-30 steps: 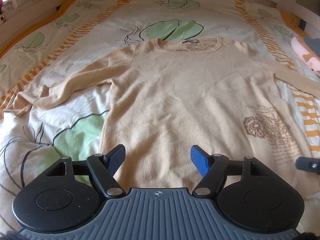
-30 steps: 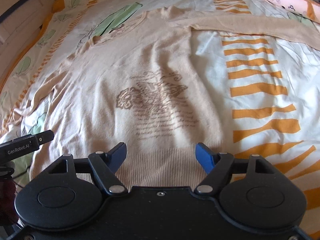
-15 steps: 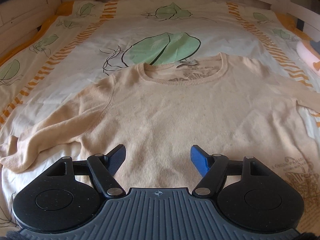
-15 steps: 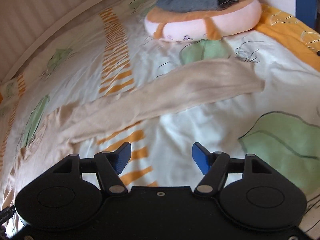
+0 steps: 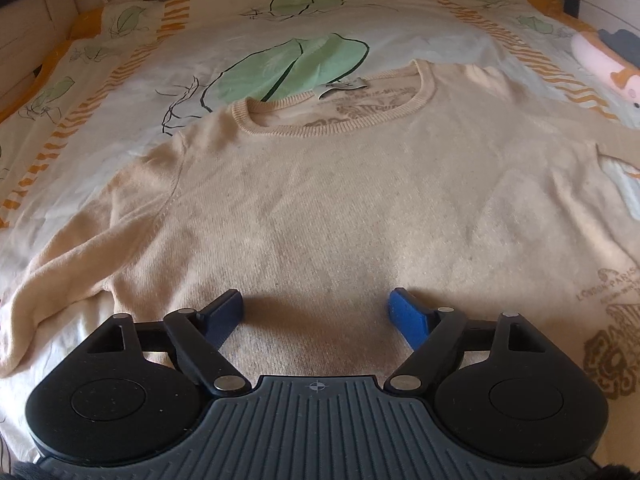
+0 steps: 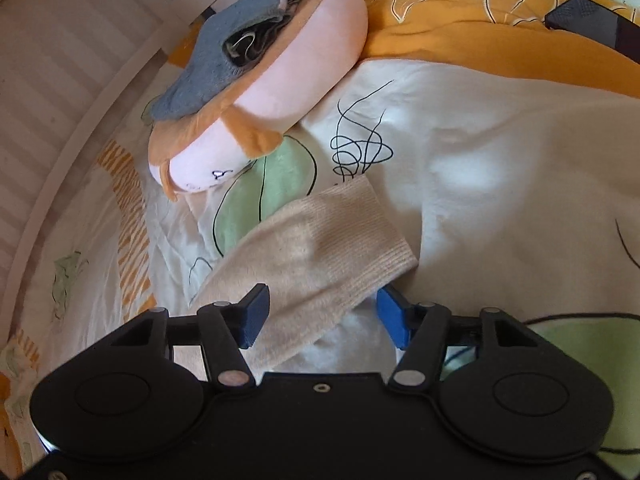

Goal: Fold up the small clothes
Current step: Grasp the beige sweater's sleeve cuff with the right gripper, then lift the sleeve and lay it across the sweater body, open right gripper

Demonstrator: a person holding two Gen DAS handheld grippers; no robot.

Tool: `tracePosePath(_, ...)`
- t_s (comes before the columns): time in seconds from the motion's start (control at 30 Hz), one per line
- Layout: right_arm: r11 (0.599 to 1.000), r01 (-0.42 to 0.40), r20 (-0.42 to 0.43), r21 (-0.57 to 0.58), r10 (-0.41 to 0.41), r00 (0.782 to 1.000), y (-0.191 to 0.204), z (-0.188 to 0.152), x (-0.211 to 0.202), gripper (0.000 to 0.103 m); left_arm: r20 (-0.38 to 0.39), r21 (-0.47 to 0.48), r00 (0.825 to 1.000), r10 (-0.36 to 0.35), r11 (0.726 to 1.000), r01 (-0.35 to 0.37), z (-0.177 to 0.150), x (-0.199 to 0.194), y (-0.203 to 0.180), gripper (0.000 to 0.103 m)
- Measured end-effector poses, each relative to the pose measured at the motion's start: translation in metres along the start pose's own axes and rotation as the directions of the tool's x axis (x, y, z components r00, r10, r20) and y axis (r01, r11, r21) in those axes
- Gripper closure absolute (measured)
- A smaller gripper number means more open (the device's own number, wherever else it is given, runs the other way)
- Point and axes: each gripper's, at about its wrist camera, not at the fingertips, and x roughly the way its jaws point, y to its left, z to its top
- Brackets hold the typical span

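A beige knit sweater [image 5: 340, 208] lies front up and spread flat on the bed, neckline [image 5: 332, 120] at the far side. Its left sleeve [image 5: 80, 256] trails off to the left. My left gripper [image 5: 316, 308] hovers low over the sweater's chest. Its jaws are opening and stand wide, with only flat fabric under them. In the right wrist view the ribbed cuff [image 6: 360, 232] of the other sleeve lies on the bed cover. My right gripper [image 6: 322, 314] straddles that sleeve just behind the cuff. Its jaws are closing, and the pads are not pressing the sleeve.
A pink and orange plush cushion [image 6: 280, 92] with grey-blue folded cloth [image 6: 216, 60] on top lies beyond the cuff. A white slatted bed frame [image 6: 80, 60] borders the left. An orange blanket [image 6: 480, 32] and a dark flat object [image 6: 592, 20] lie at the far right.
The left gripper moved up the sweater toward the neckline and its jaws widened. The right gripper swung from the printed hem out to the sleeve cuff, rolled, and its jaws narrowed around the sleeve.
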Motion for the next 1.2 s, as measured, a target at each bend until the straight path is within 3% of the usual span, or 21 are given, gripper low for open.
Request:
tracePosePath(0.03,1.000,0.002,0.009,0.008,-0.002,1.000,-0.001,0.002,0.003,0.045,-0.005,-0.015,1.000,-0.007,1.000,0.007,0.000,0.002,0.004,0.014)
tracePosePath(0.07,1.000,0.008,0.019,0.018,-0.008,1.000,-0.002,0.004,0.006,0.058,-0.011,-0.030,1.000,-0.018,0.999,0.017,0.000,0.003,0.007,0.013)
tracePosePath(0.1,1.000,0.009,0.021,0.026,-0.010,1.000,-0.003,0.005,0.008,0.082,-0.019,-0.045,0.999,-0.033,0.998,0.032,0.001,0.006,0.011,0.011)
tracePosePath(0.13,0.999,0.001,0.017,0.034,-0.002,1.000,-0.004,0.006,0.011,0.092,-0.026,-0.048,0.998,-0.049,0.998,0.048,0.002,0.007,0.014,0.011)
tracePosePath(0.23,1.000,0.011,0.029,0.017,-0.012,1.000,0.004,0.010,0.008,0.091,-0.023,-0.015,0.997,-0.069,0.998,0.069,0.006,0.006,0.017,0.012)
tracePosePath(0.33,0.995,0.017,0.061,-0.097,-0.011,0.998,0.033,0.013,-0.007,0.091,0.025,-0.011,0.998,-0.050,0.999,0.050,0.004,0.003,0.019,0.017)
tracePosePath(0.53,0.942,-0.054,0.085,-0.331,0.086,0.993,0.123,0.016,-0.042,0.091,0.050,-0.062,0.996,-0.070,0.995,0.073,0.002,0.003,0.032,0.018)
tracePosePath(0.7,0.841,-0.175,0.032,-0.512,0.223,0.974,0.217,-0.011,-0.065,0.091,0.060,-0.105,0.995,-0.085,0.990,0.091,0.008,0.001,0.042,0.019)
tracePosePath(0.83,0.727,-0.301,-0.069,-0.617,0.330,0.941,0.283,-0.055,-0.071,0.091,0.068,-0.160,0.994,-0.090,0.982,0.100,0.011,-0.001,0.055,0.019)
tracePosePath(0.97,0.600,-0.425,-0.206,-0.678,0.399,0.893,0.334,-0.115,-0.068,0.091,0.081,-0.212,0.994,-0.079,0.973,0.095,0.014,-0.005,0.069,0.019)
tracePosePath(1.1,0.486,-0.542,-0.347,-0.685,0.437,0.830,0.363,-0.182,-0.061,0.091,0.093,-0.259,0.994,-0.057,0.963,0.079,0.015,-0.007,0.080,0.019)
tracePosePath(1.2,0.422,-0.599,-0.428,-0.681,0.434,0.793,0.374,-0.230,-0.052,0.091,0.113,-0.286,0.993,-0.021,0.957,0.053,0.015,-0.012,0.088,0.019)
